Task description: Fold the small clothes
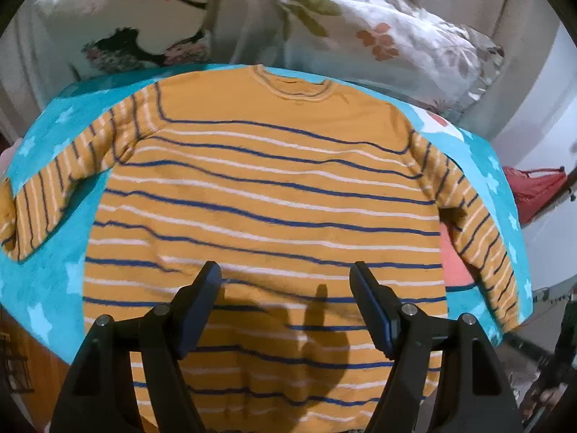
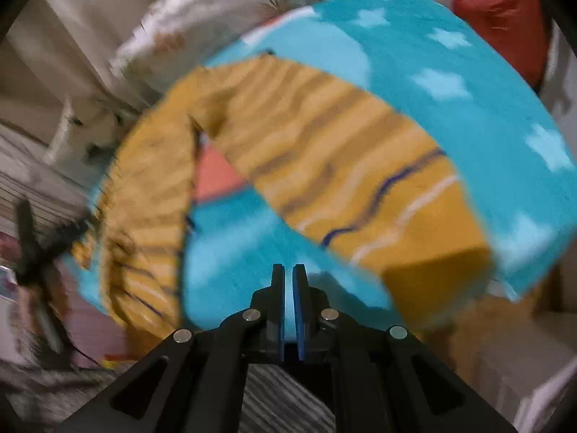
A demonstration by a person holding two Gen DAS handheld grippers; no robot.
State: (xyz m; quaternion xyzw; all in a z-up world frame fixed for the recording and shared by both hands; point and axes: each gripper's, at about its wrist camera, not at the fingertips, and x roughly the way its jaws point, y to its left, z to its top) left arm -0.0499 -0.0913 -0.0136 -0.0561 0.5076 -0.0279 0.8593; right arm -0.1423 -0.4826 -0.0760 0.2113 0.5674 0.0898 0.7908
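A small yellow sweater with blue and white stripes lies flat, front down or up I cannot tell, on a turquoise star-patterned blanket, sleeves spread to both sides. My left gripper is open and empty, hovering over the sweater's lower hem. In the blurred right wrist view, the sweater's sleeve lies across the blanket. My right gripper is shut and empty, above the blanket just short of the sleeve.
Two floral pillows lean behind the blanket against a beige sofa back. A red bag sits at the right, also in the right wrist view. A black tripod-like stand stands at the left of the right wrist view.
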